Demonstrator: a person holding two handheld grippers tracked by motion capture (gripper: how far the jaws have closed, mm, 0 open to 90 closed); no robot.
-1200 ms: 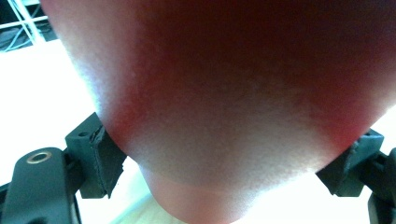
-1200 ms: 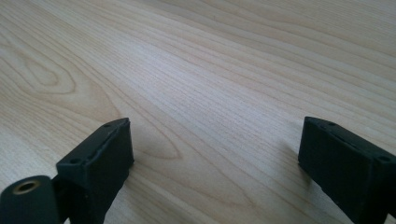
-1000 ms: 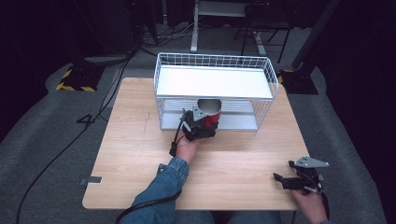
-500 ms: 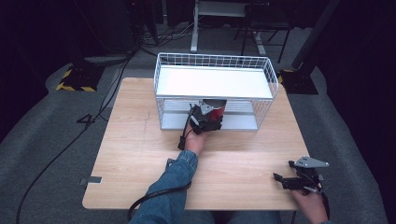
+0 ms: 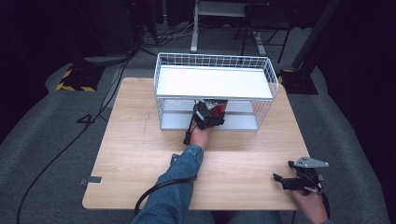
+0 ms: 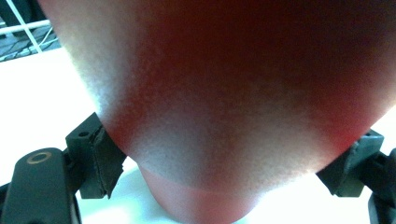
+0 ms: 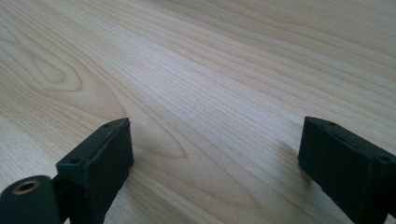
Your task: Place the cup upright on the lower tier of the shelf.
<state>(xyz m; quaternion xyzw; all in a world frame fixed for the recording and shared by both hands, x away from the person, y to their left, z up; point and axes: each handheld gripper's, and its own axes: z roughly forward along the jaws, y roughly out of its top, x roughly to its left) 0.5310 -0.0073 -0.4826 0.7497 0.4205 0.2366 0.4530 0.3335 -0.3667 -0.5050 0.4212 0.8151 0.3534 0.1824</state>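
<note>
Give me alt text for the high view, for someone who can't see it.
A person's left gripper holds a red object at the front of a white wire rack, just under its top shelf, on a light wooden table. The right gripper rests open near the table's front right corner.

The red object (image 6: 224, 102) sat so close to the left gripper view's lens that it was a blur, cut off at the top and both sides, its kind impossible to tell; in the high view the white shelf (image 5: 214, 82) of the wire rack (image 5: 266, 109) hid most of it; the left gripper (image 5: 208, 115) had its jaw tips hidden there; the right hand (image 5: 310, 205) was cut off by the bottom edge.
</note>
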